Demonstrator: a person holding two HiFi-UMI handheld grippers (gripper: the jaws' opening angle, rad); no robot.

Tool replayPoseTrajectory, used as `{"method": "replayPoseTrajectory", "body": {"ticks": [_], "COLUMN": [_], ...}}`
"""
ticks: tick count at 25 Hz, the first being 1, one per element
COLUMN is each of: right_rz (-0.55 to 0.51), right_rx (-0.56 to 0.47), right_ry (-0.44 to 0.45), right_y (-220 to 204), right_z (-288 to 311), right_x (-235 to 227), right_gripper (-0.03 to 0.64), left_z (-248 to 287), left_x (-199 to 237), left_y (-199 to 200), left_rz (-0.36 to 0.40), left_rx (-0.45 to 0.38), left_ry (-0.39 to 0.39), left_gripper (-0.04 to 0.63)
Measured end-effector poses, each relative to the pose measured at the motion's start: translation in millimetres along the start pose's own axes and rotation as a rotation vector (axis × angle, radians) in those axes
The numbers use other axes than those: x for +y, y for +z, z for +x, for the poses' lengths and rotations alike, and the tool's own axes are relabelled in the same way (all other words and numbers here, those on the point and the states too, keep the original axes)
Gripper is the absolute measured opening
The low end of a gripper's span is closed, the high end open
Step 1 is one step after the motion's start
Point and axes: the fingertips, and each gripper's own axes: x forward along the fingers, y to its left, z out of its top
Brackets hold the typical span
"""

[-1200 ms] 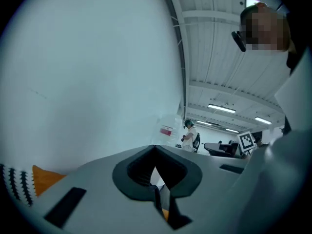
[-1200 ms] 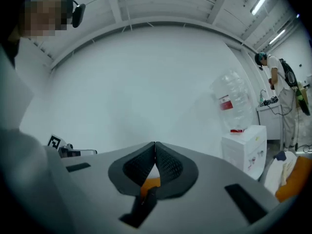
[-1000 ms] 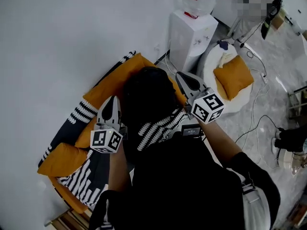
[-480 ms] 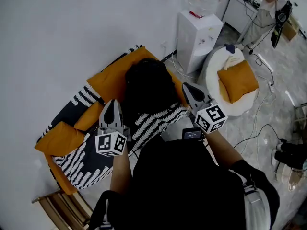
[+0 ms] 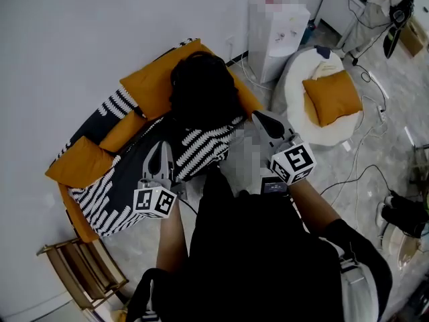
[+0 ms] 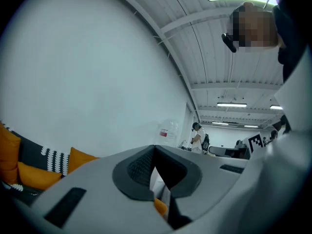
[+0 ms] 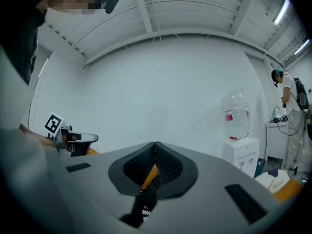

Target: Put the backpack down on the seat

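Observation:
The black backpack (image 5: pixel 201 92) rests on the sofa seat (image 5: pixel 110 196), leaning against the orange back cushion (image 5: pixel 151 86). A black-and-white patterned throw (image 5: pixel 204 149) lies under and in front of it. My left gripper (image 5: pixel 159 149) hangs over the throw, a little short of the backpack's lower left, with its jaws shut and nothing between them. My right gripper (image 5: pixel 258 117) is to the right of the backpack by the sofa's end, also shut and empty. Both gripper views look up at the white wall, with the left gripper (image 6: pixel 155 152) and the right gripper (image 7: pixel 155 147) closed tip to tip.
A water dispenser (image 5: pixel 278 29) stands beyond the sofa's right end. A round white pouf (image 5: pixel 305 129) with an orange cushion (image 5: pixel 333 98) sits right of it. Cables (image 5: pixel 355 173) trail over the floor. A wooden stool (image 5: pixel 80 267) stands at lower left. A person (image 7: pixel 290 106) stands far off.
Both grippers have drawn back from the backpack toward me. The backpack stays on the sofa, and more of the sofa front and floor shows.

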Motion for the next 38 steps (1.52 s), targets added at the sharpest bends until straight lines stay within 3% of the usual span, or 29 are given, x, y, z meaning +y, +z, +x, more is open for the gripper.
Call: {"method": "replayPoseTrajectory", "body": {"ticks": [11, 24, 31, 38], "right_rz": [0.076, 0.036, 0.022, 0.036], "right_rx": [-0.01, 0.044, 0.082, 0.131], "right_ry": [-0.034, -0.096, -0.113, -0.128], "right_y": [-17, -34, -48, -63], "right_z": [-74, -85, -109, -142], "right_x": [31, 127, 180, 206], "right_gripper": [0.031, 0.031, 0.031, 0.031], "left_z": [-61, -157, -216, -243], "left_x": [-35, 9, 26, 16], "left_y": [-14, -8, -19, -39], "left_rz": [0.02, 0.097, 0.065, 0.019], "left_rx": [0.04, 0.052, 0.074, 0.097], "left_ry": [-0.018, 0.03, 0.021, -0.013], "left_gripper": [0.015, 0.015, 0.015, 0.015]}}
